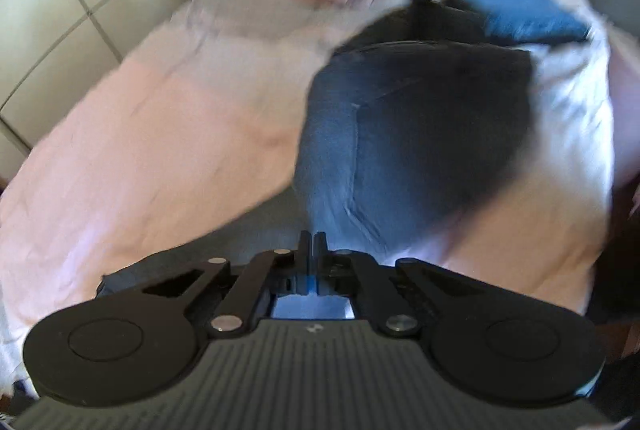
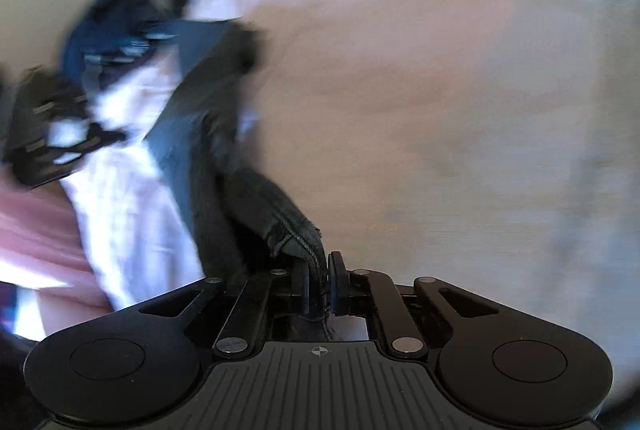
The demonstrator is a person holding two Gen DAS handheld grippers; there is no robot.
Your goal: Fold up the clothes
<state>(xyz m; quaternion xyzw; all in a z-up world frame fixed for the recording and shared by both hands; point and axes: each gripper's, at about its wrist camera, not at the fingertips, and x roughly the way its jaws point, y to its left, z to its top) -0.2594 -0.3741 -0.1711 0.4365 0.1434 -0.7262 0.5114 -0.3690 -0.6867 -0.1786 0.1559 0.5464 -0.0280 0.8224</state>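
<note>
Both claws, left claw (image 1: 313,244) and right claw (image 2: 319,270), pinched tight on jeans (image 1: 400,134) above bed (image 1: 160,110); thin hem grip, easy slip, messy fold.

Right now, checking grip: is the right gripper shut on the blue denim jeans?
Shut: the right gripper pinches the blue denim jeans' stitched edge between its pads.
</note>
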